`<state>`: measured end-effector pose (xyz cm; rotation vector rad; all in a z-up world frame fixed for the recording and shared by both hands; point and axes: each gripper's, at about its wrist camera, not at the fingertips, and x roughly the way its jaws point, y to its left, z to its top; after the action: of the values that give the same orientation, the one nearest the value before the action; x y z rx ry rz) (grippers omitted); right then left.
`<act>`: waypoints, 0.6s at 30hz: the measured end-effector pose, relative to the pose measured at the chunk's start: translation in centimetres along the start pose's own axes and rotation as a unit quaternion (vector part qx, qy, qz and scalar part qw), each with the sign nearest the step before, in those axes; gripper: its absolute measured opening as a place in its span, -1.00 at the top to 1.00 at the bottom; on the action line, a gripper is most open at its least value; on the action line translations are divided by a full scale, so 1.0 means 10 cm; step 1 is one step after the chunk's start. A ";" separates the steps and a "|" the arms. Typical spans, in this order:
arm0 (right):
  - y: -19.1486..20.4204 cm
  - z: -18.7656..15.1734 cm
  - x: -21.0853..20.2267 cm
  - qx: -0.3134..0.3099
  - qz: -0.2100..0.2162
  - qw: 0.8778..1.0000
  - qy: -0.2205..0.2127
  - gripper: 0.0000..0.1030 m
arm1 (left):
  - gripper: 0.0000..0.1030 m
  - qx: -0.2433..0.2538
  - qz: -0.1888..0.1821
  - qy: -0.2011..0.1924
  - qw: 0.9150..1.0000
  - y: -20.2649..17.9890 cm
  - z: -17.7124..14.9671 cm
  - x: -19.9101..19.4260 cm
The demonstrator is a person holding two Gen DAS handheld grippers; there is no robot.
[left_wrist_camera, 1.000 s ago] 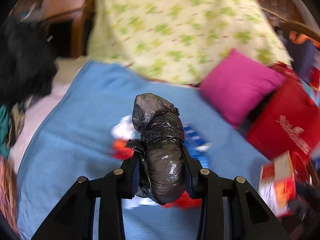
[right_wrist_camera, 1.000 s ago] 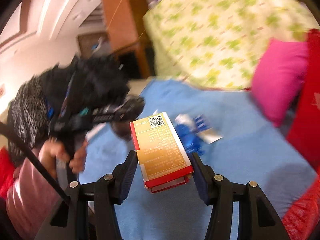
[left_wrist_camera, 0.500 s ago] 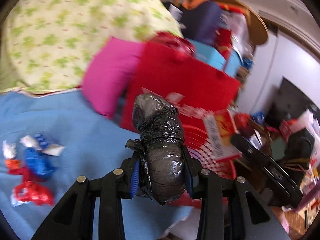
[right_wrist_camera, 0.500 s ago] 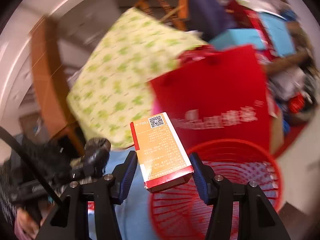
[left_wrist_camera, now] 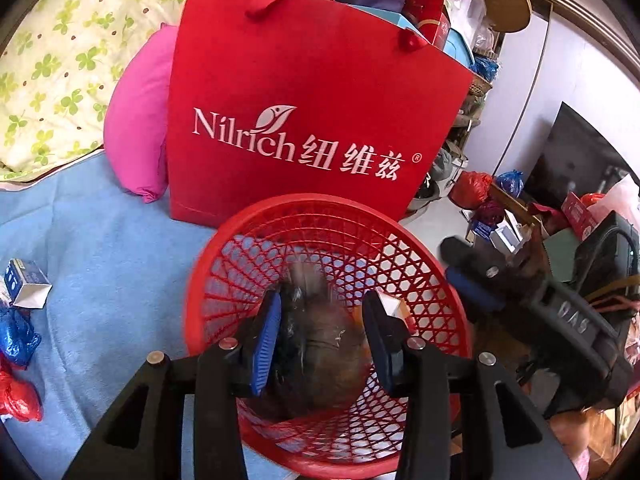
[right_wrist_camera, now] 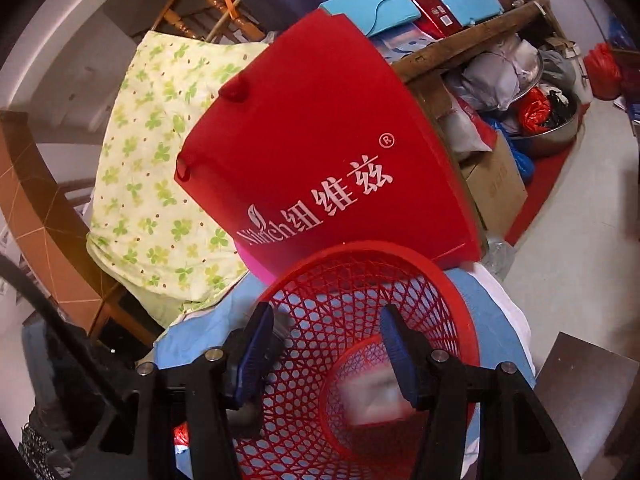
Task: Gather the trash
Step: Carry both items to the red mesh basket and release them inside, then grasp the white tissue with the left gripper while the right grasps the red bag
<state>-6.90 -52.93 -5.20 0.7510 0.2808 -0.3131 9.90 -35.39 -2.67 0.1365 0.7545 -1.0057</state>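
Both grippers hang over the red basket [left_wrist_camera: 224, 256]. Between the fingers of the left gripper [left_wrist_camera: 320, 340] is a blurry dark lump, likely the black plastic bag [left_wrist_camera: 316, 344], all crinkled and shiny. Its jaws are opening, and the right pad looks clear of the bag, though the blur makes that hard to be sure of. The lump's long side seems to run away from the gripper, down into the basket.

The right gripper [right_wrist_camera: 328, 354] has its jaws opening too, and nothing sits between its pads. Just below them, low in the basket, is a pale and red smear, probably the small box [right_wrist_camera: 374, 398]. It is too blurred to read or to tell which way it points.

The basket is round with a net of holes in its wall, and it stands on a blue blanket [left_wrist_camera: 100, 272]. To the left of the left gripper, on the blanket, lie a blue and white carton [left_wrist_camera: 26, 284], a blue wrapper [left_wrist_camera: 16, 336] and a red wrapper [left_wrist_camera: 16, 396].

Just past the basket stands a big red paper bag [left_wrist_camera: 312, 80] with rope handles. White letters on it say "Nilrich", with a leaf mark, Chinese signs and a small ® after them. Beside it to the left is a pink pillow [left_wrist_camera: 136, 128], and farther back a pale quilt [left_wrist_camera: 60, 60] with green clovers.
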 end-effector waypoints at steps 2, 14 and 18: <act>0.01 0.02 -0.05 -0.001 0.003 1.000 -0.020 -0.15 | 0.00 -0.003 0.007 -0.011 1.000 0.09 -0.05 -0.10; 0.23 -0.03 0.02 -0.100 -0.189 0.974 -0.069 -0.15 | -0.07 -0.042 0.093 -0.047 0.994 1.12 -0.51 -0.84; 0.29 -0.04 -0.13 -0.103 -0.266 0.948 -0.138 -0.15 | -0.07 -0.074 0.124 -0.054 0.988 1.54 -0.74 -1.06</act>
<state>-7.06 -50.41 -3.16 0.4066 0.2434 -0.8805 15.22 -16.14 -5.07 0.0452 0.6926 -0.7130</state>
